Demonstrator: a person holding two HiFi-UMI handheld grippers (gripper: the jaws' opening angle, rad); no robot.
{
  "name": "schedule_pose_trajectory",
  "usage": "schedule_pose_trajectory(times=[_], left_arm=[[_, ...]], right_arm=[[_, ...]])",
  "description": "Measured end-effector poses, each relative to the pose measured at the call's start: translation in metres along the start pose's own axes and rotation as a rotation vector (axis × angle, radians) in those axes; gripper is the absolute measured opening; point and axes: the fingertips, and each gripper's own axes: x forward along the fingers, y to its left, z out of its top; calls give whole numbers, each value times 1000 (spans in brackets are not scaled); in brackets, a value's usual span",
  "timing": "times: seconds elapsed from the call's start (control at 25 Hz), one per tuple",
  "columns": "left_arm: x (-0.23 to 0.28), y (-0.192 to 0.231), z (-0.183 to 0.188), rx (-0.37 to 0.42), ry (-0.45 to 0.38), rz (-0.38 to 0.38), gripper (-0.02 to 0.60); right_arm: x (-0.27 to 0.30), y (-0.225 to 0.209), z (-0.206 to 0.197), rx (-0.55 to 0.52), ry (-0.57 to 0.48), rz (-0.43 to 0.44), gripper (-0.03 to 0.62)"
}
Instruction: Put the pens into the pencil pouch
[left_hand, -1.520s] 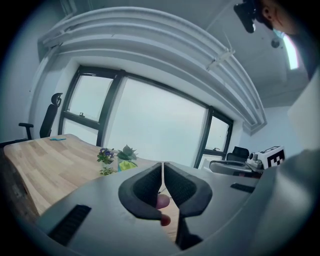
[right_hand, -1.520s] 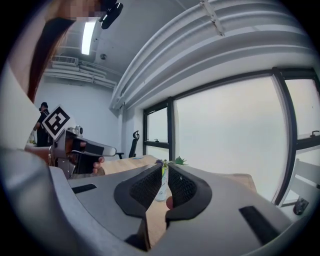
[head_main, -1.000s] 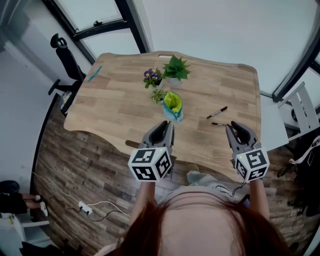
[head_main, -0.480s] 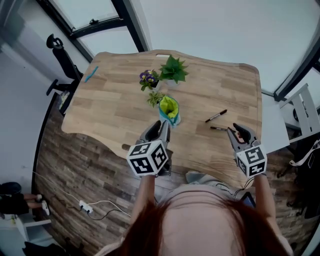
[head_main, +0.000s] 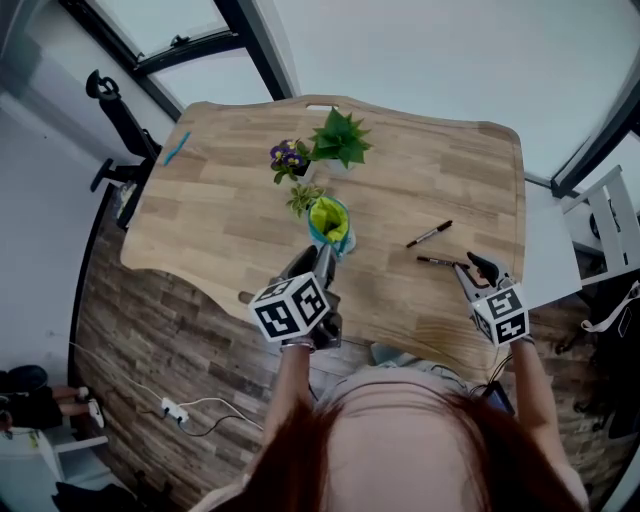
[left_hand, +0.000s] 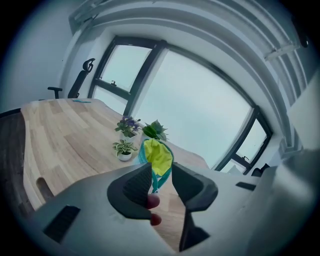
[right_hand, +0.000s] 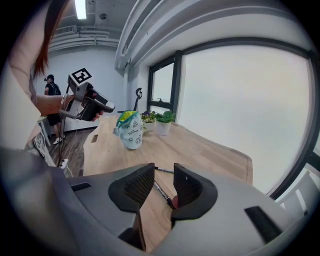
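The pencil pouch (head_main: 328, 222), teal with a yellow-green lining, stands upright and open-topped mid-table. My left gripper (head_main: 318, 265) is just short of it, jaws open and just widened; the pouch (left_hand: 156, 157) shows through the gap, with nothing between the pads. Two black pens lie right of the pouch, one farther (head_main: 430, 234) and one nearer (head_main: 437, 261). My right gripper (head_main: 473, 268) hovers at the nearer pen's right end, jaws open and just widened. That pen (right_hand: 161, 191) lies on the wood seen through its gap, untouched. The second pen (right_hand: 164, 170) and the pouch (right_hand: 129, 130) lie beyond.
Behind the pouch stand three small pot plants: purple flowers (head_main: 287, 156), a leafy green one (head_main: 340, 138) and a tiny one (head_main: 303, 196). A teal object (head_main: 176, 148) lies near the table's far left edge (head_main: 150, 180). An office chair (head_main: 112, 105) stands beyond that corner.
Both grippers have sunk toward the table and moved forward, the left up to the pouch, the right up to the nearer pen. Both pairs of jaws stand wider.
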Motion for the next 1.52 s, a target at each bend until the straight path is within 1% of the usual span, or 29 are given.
schedule_pose_trajectory(times=[0.4, 0.56, 0.68, 0.84, 0.92, 1.08, 1.28, 1.32, 1.4, 1.52], left_arm=[[24, 17, -14, -94, 57, 57, 112], [31, 21, -19, -128, 77, 69, 113], [36, 22, -23, -127, 93, 79, 112], [41, 23, -27, -113, 112, 107, 110], [43, 23, -28, -102, 118, 124, 71], [44, 21, -30, -103, 120, 140, 47], [45, 18, -34, -105, 123, 140, 34], [44, 18, -35, -110, 122, 141, 34], [43, 17, -37, -115, 122, 142, 31], [42, 17, -39, -115, 123, 137, 29]], right_arm=[[33, -10, -52, 2, 134, 80, 117], [43, -14, -72, 4, 182, 113, 118], [50, -17, -87, 16, 217, 138, 118], [57, -23, -105, 0, 259, 153, 118], [60, -25, -112, -6, 279, 164, 118], [63, -27, -124, -21, 309, 190, 118], [63, -24, -130, -23, 309, 214, 117], [63, -23, -130, -25, 307, 221, 112], [63, -19, -130, -22, 306, 233, 77], [63, -18, -129, -8, 301, 225, 58]])
